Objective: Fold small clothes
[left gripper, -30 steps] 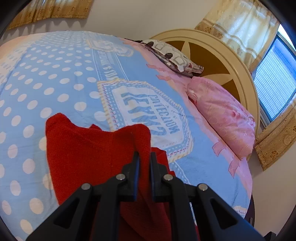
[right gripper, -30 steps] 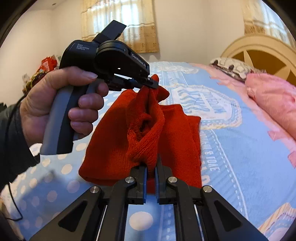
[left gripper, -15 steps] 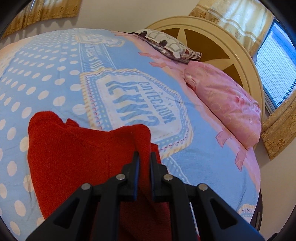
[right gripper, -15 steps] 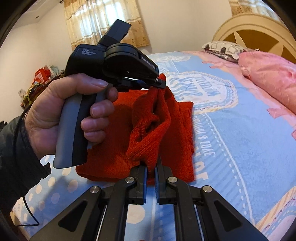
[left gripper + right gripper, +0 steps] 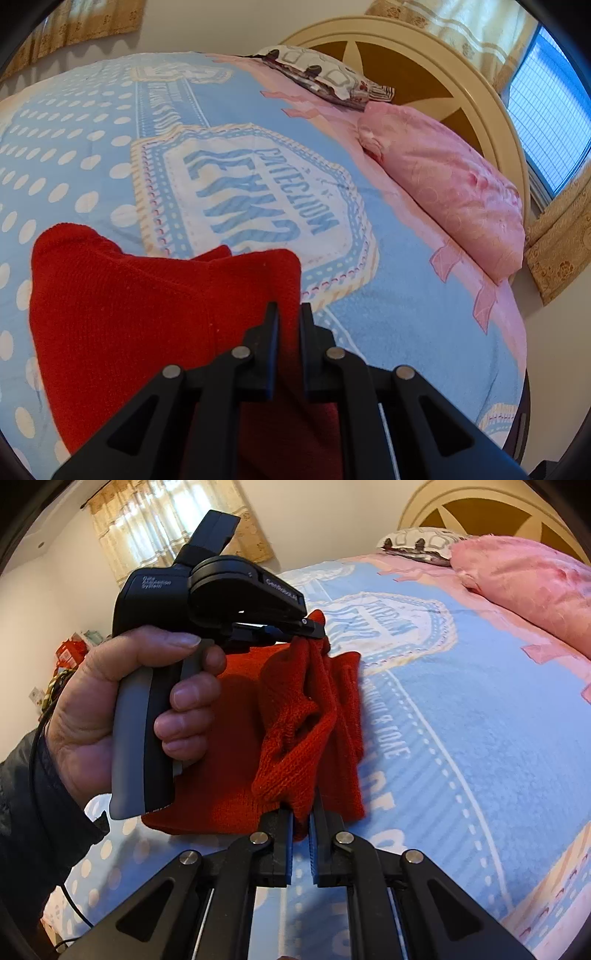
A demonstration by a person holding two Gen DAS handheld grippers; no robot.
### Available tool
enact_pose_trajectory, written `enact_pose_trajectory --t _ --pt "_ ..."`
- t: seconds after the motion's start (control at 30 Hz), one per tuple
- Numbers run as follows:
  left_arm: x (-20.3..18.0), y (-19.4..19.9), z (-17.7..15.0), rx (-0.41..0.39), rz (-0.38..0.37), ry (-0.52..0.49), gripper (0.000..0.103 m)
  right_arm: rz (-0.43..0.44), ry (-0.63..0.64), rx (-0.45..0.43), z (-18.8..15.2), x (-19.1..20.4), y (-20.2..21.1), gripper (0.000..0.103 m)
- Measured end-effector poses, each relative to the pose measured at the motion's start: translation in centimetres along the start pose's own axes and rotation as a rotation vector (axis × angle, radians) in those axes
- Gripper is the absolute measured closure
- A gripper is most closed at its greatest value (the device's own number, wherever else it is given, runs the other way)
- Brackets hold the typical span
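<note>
A small red knitted garment (image 5: 122,317) lies partly on the blue bedspread (image 5: 85,155), with one edge lifted. My left gripper (image 5: 287,314) is shut on a corner of that edge. In the right wrist view the left gripper (image 5: 314,627), held in a hand (image 5: 110,709), pinches the garment's (image 5: 295,731) far corner. My right gripper (image 5: 301,814) is shut on the near corner. The cloth hangs stretched between the two grippers above the bed.
A pink pillow (image 5: 450,188) and a patterned pillow (image 5: 325,77) lie by the cream headboard (image 5: 424,59). A window (image 5: 543,122) is at the right. The bed's edge (image 5: 517,369) falls off on the right. Clutter (image 5: 70,650) stands far left.
Both grippers have carried the lifted edge of the red garment across the bed toward the printed badge. The hand and left gripper appear closer in the right wrist view.
</note>
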State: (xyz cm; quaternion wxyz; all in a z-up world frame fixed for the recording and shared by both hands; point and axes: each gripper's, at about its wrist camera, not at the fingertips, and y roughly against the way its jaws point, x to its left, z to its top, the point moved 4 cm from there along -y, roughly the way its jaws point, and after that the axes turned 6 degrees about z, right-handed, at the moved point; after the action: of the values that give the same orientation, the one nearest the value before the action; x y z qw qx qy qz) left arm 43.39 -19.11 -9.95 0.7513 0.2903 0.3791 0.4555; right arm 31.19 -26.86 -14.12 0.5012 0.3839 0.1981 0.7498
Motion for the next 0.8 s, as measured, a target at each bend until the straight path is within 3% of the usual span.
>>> enact_pose_trajectory --t 0.37,0.53,0.67,0.8 --pt "-1.0 -0.9 -0.2 0.015 0.040 -0.032 0.092 0.037 -0.073 0.020 -0.5 -1.0 -0.3 0.097" --pt "-1.4 1.2 -0.3 -0.043 0.052 -0.060 0.092 0.064 -0.118 0.002 -0.5 -1.6 0.0 0.096" --pt "-0.2 3.6 -1.3 -0.080 0.028 -0.051 0.090 0.057 -0.142 -0.026 -0.1 -2.0 0.7 0.087" --pt "2.6 6.3 -3.8 -0.124 0.060 -0.019 0.089 0.020 -0.097 -0.083 0.3 -1.2 1.9 0.067"
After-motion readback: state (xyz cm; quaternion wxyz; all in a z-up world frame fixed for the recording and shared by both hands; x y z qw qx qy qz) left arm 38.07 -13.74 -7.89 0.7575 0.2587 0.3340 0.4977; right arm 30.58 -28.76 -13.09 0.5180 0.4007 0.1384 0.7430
